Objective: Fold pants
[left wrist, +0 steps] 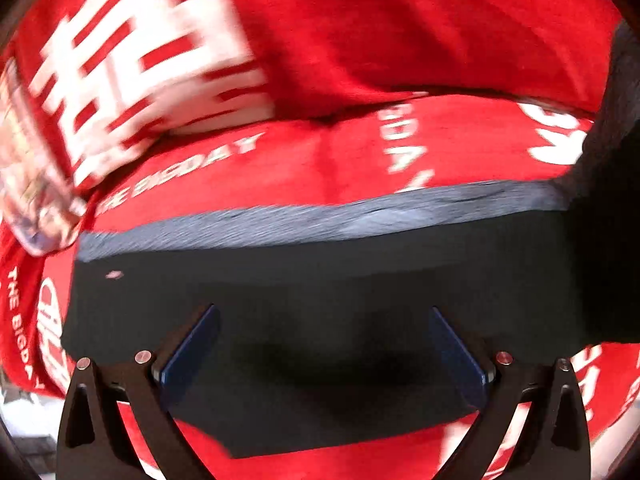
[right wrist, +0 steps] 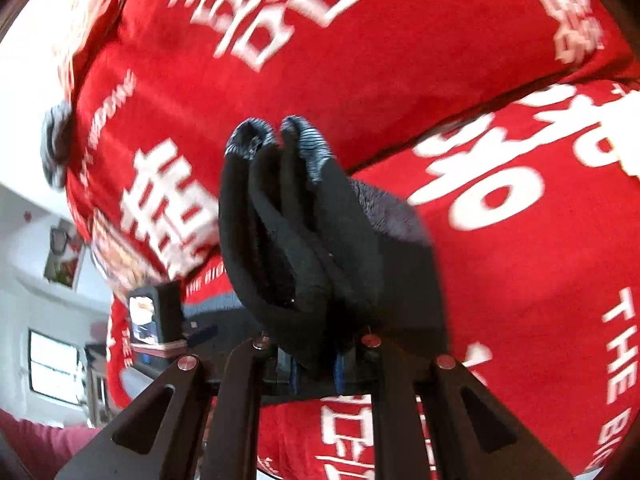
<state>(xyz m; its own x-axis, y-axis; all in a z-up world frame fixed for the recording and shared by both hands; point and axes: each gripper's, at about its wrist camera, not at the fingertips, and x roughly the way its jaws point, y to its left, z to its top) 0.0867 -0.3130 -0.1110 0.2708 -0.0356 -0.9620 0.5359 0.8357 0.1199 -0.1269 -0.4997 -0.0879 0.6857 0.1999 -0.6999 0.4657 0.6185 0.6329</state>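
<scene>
The black pants (left wrist: 320,272) with a grey band (left wrist: 304,220) along the far edge lie flat on a red cover printed with white letters (left wrist: 400,40). My left gripper (left wrist: 324,320) is open, its blue pads (left wrist: 192,348) spread wide just above the black cloth, holding nothing. In the right wrist view my right gripper (right wrist: 316,364) is shut on a bunched fold of the black pants (right wrist: 304,240), whose grey-edged layers (right wrist: 280,136) stand up above the fingers.
The red cover (right wrist: 520,280) fills both views, with a raised fold or pillow (left wrist: 440,20) behind the pants. At the left of the right wrist view stand a small black device (right wrist: 154,312), a white wall and a window (right wrist: 52,364).
</scene>
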